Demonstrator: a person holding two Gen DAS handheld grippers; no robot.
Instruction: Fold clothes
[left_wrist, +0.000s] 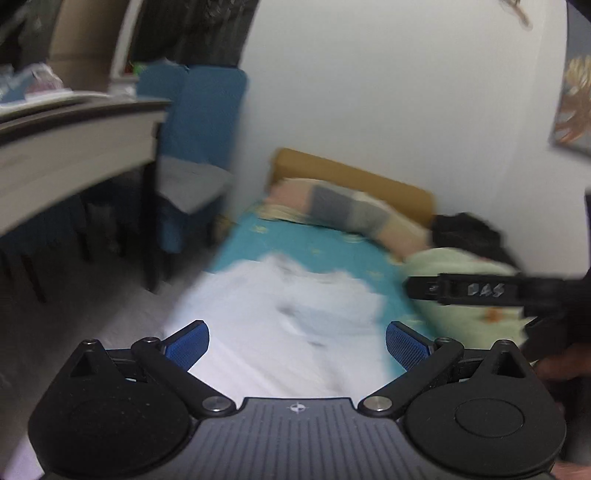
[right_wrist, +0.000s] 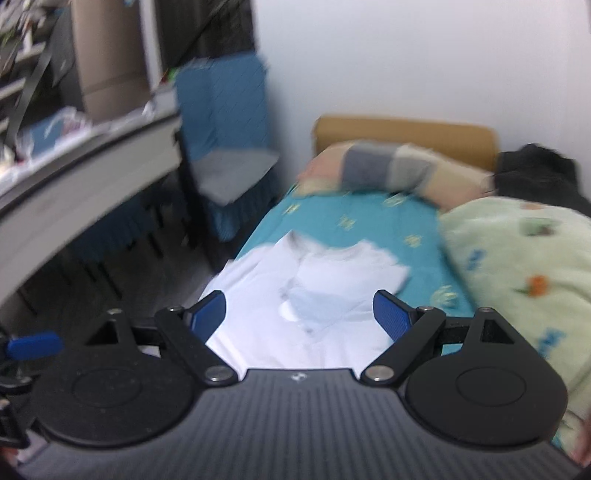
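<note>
we are holding the left gripper (left_wrist: 297, 341) and the right gripper (right_wrist: 299, 314) side by side above the near end of the bed (right_wrist: 369, 221), both with blue pads spread wide and gripping nothing. just beyond them the white shirt (right_wrist: 295, 288) is lying on the teal sheet, reaching the bed's left edge, with a pale green blanket (right_wrist: 517, 258) lying along the right edge. farther off a patchwork pillow (right_wrist: 388, 170) and a dark garment (right_wrist: 535, 173) are sitting against the headboard (right_wrist: 406, 129), and a blue-covered chair (right_wrist: 221, 129) is standing off the bed's far left corner.

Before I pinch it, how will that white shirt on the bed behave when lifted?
The white shirt looks thin and creased, so it will probably drape limply. It seems light. Lying on the teal sheet, it may drag along rather than slide cleanly.
</note>
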